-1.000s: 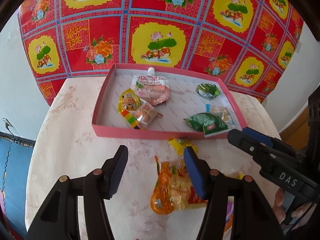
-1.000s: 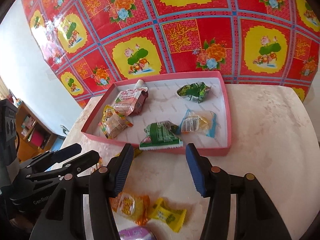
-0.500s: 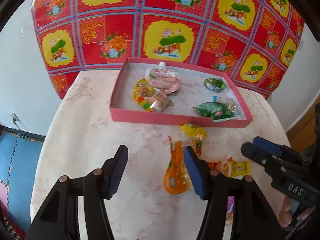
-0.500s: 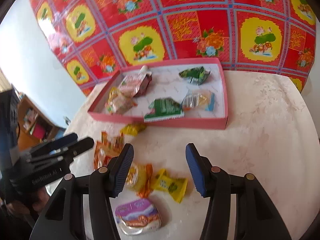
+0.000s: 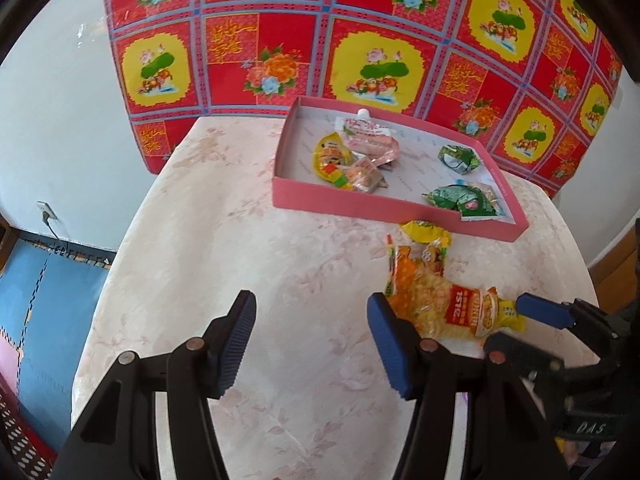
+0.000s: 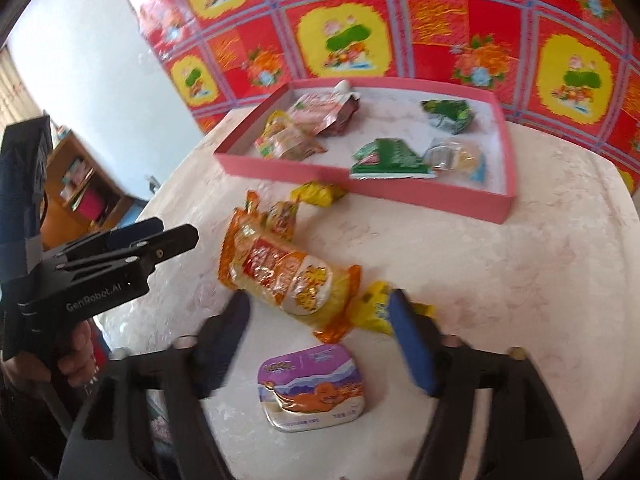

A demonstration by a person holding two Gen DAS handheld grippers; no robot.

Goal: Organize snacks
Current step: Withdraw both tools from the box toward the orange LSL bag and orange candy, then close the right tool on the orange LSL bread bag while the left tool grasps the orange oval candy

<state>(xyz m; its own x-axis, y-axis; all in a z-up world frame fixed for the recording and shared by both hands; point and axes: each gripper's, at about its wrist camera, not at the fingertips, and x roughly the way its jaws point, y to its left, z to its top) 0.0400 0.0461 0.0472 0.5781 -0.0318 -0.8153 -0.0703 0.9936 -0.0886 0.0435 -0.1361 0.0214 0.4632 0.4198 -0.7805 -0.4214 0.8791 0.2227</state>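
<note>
A pink tray (image 5: 360, 206) (image 6: 420, 196) at the table's far side holds several snack packs. On the bare table before it lie an orange-yellow noodle pack (image 5: 440, 300) (image 6: 288, 272), a small yellow sweet (image 6: 320, 194) and a purple-lidded cup (image 6: 312, 386). My left gripper (image 5: 310, 340) stands open over bare tabletop, left of the noodle pack. My right gripper (image 6: 320, 344) is opening; its blurred fingers straddle the near end of the noodle pack and the purple cup, pressing on nothing. In the left wrist view the right gripper's blue tip (image 5: 544, 312) sits at the pack's end.
A red and yellow flowered cloth (image 5: 360, 40) hangs behind the round marble-patterned table (image 5: 200, 260). A yellow wrapped sweet (image 6: 376, 312) lies by my right finger. A hand holds the left gripper's body (image 6: 92, 280) at the left. A shelf and blue floor mat lie beyond the table's left edge.
Both grippers pulled back from the tray toward the near table. The right jaws have spread wider. The noodle pack and purple cup have come into the right wrist view.
</note>
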